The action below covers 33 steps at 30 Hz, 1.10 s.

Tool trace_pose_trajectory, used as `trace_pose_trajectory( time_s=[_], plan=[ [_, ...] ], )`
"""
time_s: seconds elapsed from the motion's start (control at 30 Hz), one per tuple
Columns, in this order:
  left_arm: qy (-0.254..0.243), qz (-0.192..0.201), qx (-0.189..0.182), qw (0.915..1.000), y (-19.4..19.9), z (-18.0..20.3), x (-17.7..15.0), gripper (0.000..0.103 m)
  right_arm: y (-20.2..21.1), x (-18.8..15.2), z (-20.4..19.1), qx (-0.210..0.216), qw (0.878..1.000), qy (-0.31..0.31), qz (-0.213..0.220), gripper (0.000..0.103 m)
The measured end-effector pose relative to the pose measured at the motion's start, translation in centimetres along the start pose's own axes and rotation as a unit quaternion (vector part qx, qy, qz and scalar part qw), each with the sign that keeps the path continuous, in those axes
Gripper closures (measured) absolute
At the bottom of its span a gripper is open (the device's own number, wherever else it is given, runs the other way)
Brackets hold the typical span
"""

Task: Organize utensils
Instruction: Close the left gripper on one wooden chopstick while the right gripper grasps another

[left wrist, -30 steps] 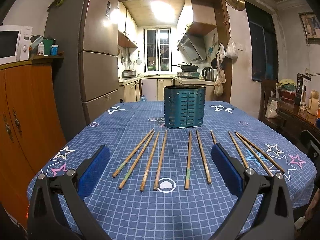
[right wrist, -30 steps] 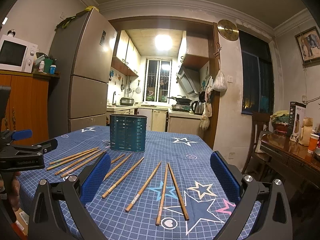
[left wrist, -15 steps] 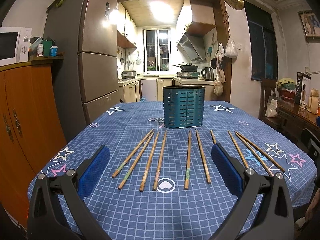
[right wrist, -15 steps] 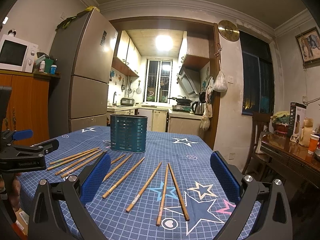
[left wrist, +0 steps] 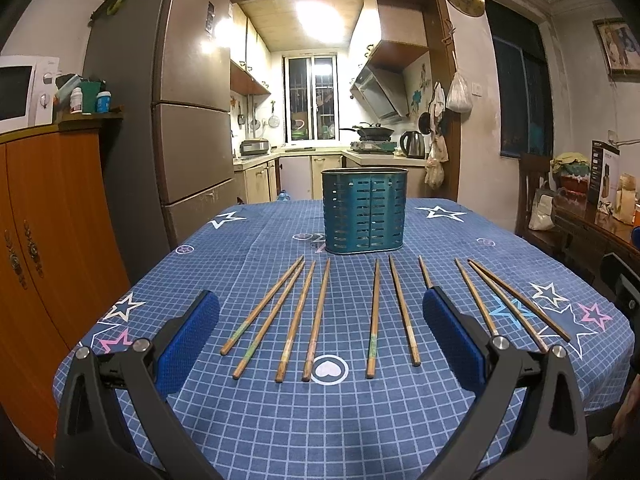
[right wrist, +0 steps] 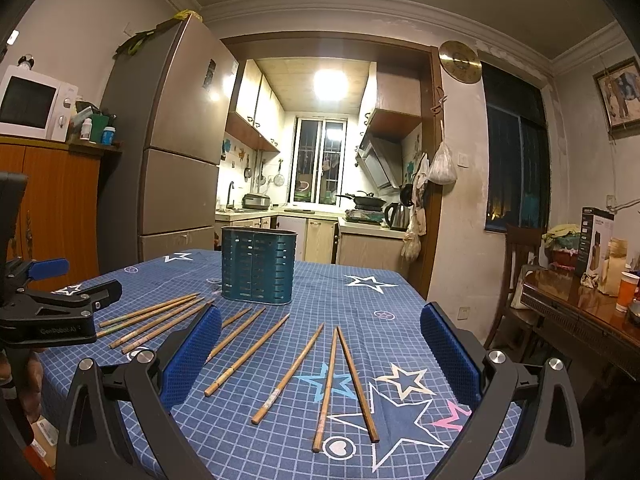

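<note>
Brown wooden chopsticks [left wrist: 314, 322] fan across the blue checked table [left wrist: 280, 420], long axes toward the teal slotted holder [left wrist: 365, 210]. Left hand-held gripper [left wrist: 320, 336], spread and empty, faces the left group squarely; right hand-held gripper [right wrist: 320, 352], likewise spread, nearer the rightmost sticks.

The chopsticks [left wrist: 316, 318] are bare wood, matt, some with worn greenish bands near the thick ends. Behind them the utensil holder [left wrist: 365, 210] looks like teal painted metal, slotted, with a dull sheen. Under both lies a woven tablecloth [left wrist: 260, 420], matt blue with a printed white grid and stars. The left gripper [left wrist: 320, 340] has rough, dimpled blue pads on its fingers [left wrist: 188, 338] and smooth black plastic arms with shiny metal screws.
</note>
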<state>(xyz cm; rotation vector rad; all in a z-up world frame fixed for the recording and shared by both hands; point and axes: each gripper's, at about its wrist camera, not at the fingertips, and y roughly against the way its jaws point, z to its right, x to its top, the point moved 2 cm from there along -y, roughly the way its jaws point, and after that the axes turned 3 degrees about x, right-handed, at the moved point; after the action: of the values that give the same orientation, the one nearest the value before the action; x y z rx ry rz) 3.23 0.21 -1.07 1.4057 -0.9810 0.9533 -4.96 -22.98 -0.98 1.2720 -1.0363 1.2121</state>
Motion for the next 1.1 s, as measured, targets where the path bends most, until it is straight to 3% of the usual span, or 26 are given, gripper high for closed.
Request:
trace_pose_trajectory(
  time_s=[0.13, 0.3, 0.37, 0.43, 0.53, 0.77, 0.9, 1.1],
  plan=[
    [-0.013, -0.005, -0.009, 0.9999, 0.0, -1.0, 0.4, 0.005, 0.0, 0.2, 1.1, 0.008, 1.000, 0.003, -0.013, 0.003],
    [-0.022, -0.010, 0.007, 0.9997, -0.5, -5.3, 0.6, 0.005, 0.1, -0.6, 4.7, 0.009, 0.998, 0.012, -0.058, 0.005],
    [-0.024, -0.021, 0.017, 0.9993, -1.2, -7.8, 0.2, 0.005, -0.1, -1.3, 5.7, 0.019, 0.996, 0.012, -0.083, 0.013],
    [-0.025, -0.033, 0.021, 0.9989, -1.9, -9.2, -0.2, 0.005, -0.6, -2.1, 6.4, 0.025, 0.994, 0.013, -0.109, 0.036],
    [-0.033, -0.061, 0.023, 0.9973, -3.6, -11.0, -1.0, 0.005, -1.8, -3.8, 7.0, 0.039, 0.988, 0.007, -0.147, 0.054],
    [-0.053, -0.097, 0.002, 0.9939, -5.4, -11.5, -2.4, 0.005, -2.9, -8.3, 7.8, 0.062, 0.978, -0.020, -0.199, 0.066],
    [-0.048, -0.110, -0.016, 0.9927, -6.1, -10.7, -3.1, 0.008, -4.1, -9.4, 7.8, 0.077, 0.977, -0.034, -0.194, 0.075],
    [-0.040, -0.115, -0.029, 0.9921, -6.7, -9.3, -3.8, 0.009, -5.5, -9.4, 7.0, 0.088, 0.977, -0.039, -0.191, 0.076]
  ],
)
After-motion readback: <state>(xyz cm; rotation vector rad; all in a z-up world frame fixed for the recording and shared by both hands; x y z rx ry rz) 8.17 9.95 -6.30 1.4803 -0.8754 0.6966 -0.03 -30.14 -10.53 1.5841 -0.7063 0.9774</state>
